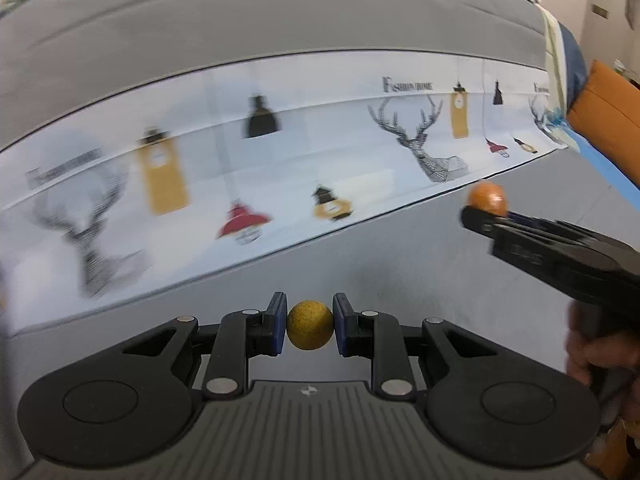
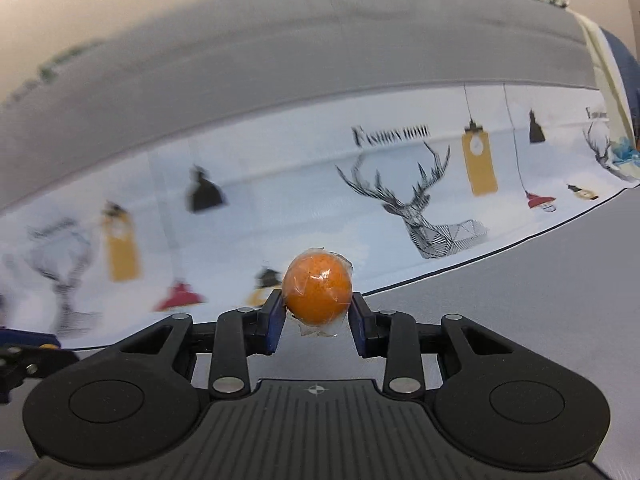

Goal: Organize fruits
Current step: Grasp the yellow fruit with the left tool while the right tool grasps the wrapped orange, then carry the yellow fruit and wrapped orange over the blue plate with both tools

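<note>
A small yellow fruit [image 1: 310,330] with a speckled skin, possibly a kumquat, sat clamped between the blue pads of the left gripper [image 1: 310,330], held above the grey surface [image 1: 400,264]. An orange fruit [image 2: 317,289], wrapped in clear film, was pinched likewise in the jaws of the right gripper [image 2: 317,304]; the left wrist view showed the same pair to the right, fruit [image 1: 487,198] raised in that gripper [image 1: 492,216]. Behind both lay a white printed cloth [image 2: 280,200] bearing deer heads, lamps and lettering, bordered farther back by a grey cushion [image 1: 280,20]. An orange cushion [image 1: 600,120] stood at far right.
</note>
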A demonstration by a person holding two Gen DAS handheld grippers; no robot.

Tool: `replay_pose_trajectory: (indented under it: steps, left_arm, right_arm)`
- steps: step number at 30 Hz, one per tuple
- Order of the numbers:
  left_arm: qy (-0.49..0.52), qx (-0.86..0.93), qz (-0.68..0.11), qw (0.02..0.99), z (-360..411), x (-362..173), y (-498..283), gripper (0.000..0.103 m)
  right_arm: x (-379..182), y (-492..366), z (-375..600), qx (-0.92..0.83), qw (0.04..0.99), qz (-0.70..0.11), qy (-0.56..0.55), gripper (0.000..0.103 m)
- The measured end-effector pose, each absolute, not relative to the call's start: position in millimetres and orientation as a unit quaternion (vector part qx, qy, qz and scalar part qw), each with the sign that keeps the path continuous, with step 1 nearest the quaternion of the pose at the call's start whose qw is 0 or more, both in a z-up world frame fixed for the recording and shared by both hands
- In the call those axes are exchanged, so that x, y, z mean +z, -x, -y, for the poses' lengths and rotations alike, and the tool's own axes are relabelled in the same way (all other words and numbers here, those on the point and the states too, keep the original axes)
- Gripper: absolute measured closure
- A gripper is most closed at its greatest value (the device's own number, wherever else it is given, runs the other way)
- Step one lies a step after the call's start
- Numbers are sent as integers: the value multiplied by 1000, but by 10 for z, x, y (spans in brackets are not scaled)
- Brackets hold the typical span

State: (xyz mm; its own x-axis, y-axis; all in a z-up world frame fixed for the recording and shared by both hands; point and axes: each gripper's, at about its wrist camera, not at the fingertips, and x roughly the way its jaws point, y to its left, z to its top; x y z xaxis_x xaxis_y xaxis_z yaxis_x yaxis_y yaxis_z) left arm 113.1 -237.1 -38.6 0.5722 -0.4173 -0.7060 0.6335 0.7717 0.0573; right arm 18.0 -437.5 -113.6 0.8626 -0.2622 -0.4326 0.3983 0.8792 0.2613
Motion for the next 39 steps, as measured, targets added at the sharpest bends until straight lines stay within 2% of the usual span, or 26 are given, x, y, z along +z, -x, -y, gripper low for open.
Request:
replay_pose_trajectory:
  steps: [7,16,24,39]
  left_arm:
    - [-154,-214,-379,887,1240,48,-311,76]
    - [-129,-163,-395,895,131,200,509,76]
    - [-103,-152,-382,906,-398,168,1024,76]
    - [-69,-141,-379,912,-778,101,1240,76]
  right_arm:
    - [-590,799,3304,-88,963,-187,-173,67]
    - [-359,1679,1921,44,956,-237,-165,67]
    - [-270,2106,1142,107,957,-252,-94,67]
    - [-187,2297,912,99,962,-248,-62,67]
